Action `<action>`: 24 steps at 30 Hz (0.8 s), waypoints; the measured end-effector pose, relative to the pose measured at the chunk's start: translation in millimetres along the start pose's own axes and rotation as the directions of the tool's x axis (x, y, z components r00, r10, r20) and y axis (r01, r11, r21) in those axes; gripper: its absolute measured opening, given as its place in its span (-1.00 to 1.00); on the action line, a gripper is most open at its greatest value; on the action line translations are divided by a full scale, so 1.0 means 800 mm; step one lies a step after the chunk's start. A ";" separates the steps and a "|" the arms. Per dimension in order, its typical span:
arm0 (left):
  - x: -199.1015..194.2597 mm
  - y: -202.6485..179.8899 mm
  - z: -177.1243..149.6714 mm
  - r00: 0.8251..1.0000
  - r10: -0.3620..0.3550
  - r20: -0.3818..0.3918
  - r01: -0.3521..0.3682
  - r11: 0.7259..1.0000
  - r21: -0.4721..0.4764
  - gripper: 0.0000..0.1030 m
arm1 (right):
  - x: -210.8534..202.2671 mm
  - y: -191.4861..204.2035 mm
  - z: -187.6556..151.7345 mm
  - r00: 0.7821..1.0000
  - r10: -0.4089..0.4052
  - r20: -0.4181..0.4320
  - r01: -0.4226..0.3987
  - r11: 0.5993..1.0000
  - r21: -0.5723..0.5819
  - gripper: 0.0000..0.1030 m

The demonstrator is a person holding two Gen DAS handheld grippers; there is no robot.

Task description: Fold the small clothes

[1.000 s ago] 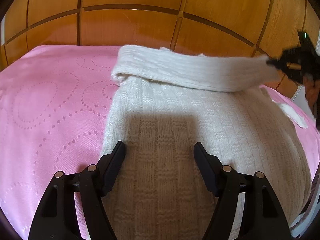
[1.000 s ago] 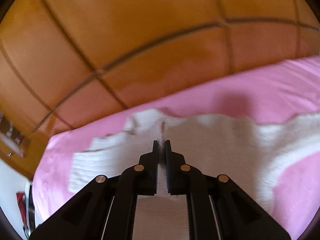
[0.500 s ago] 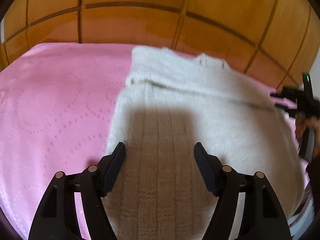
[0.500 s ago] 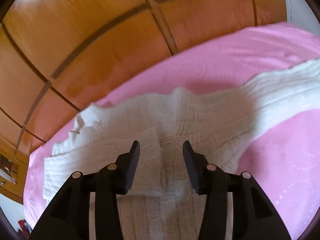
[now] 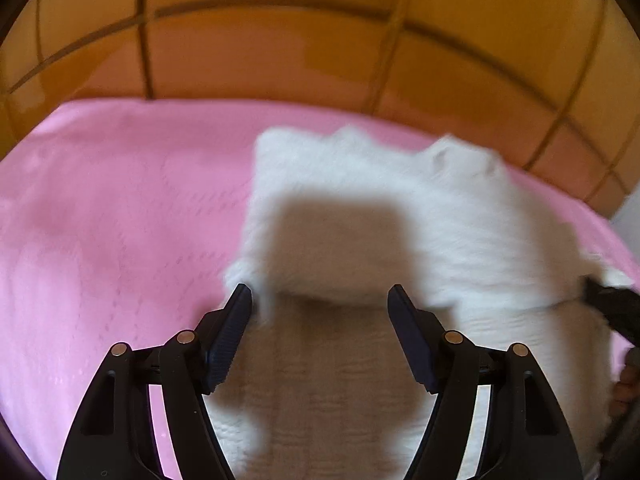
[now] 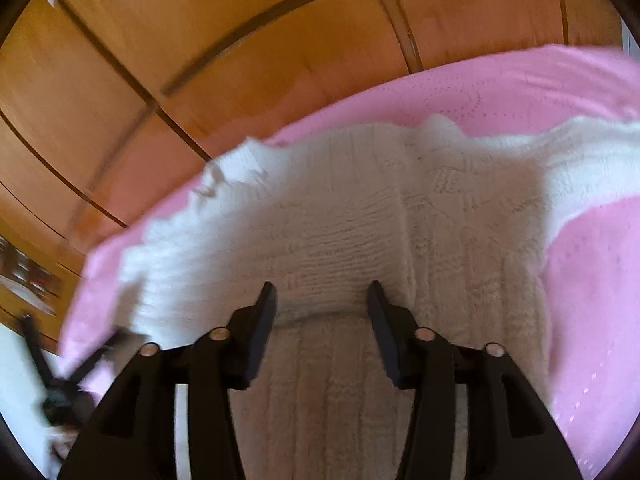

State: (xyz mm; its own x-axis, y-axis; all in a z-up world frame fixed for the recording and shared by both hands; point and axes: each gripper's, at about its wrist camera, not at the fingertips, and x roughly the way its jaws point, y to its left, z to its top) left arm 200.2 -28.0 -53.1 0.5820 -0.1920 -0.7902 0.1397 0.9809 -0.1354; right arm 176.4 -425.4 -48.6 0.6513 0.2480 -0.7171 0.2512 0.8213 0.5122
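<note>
Change since a second ago: sleeve (image 6: 320, 232) that was stretched out, pinched in the right gripper (image 6: 322, 312), now lies folded across the sweater's body; those jaws have just been opening and nothing is between them now.
Sweater (image 5: 460, 240): a small white knit, lying flat on the pink bedspread (image 5: 100, 240), its far edge towards the wooden wall panels (image 5: 280, 48).
Fold so far: judging by the doubled layer, one sleeve is turned in over the chest; the other sleeve (image 6: 580, 148) runs out to the right of the body onto the bedspread, not yet folded.
Handling: probably light, soft and stretchy; a chunky knit that sags and drags when lifted, yet grips itself, so layers should stay put once laid down.
Where to take hold: a firm edge seems best, such as the loose sleeve's cuff or the hem corners; a pinch in mid-panel would only bunch the knit.
Left gripper (image 5: 320, 312): jaws wide apart above the near part of the sweater's body, holding nothing.
Right gripper: jaws parted just above the folded sleeve, clear of the knit as far as the view shows.
Writing: no brand, label or legible text on the sweater, the bedspread or the grippers; the left-wrist view is motion-blurred, so fine print would not show.
</note>
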 end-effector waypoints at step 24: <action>-0.036 -0.018 -0.076 0.993 0.118 0.017 -0.118 0.992 0.045 0.44 | -0.198 -0.414 0.075 0.901 -0.339 0.272 0.050 0.702 0.710 -0.18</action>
State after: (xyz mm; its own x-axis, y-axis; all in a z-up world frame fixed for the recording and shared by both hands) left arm 133.0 -34.8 -64.5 0.6078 -0.0756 -0.7905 0.1056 0.9943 -0.0138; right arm 32.9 -767.6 -76.0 0.6962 -0.1945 -0.6910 0.7173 0.2241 0.6597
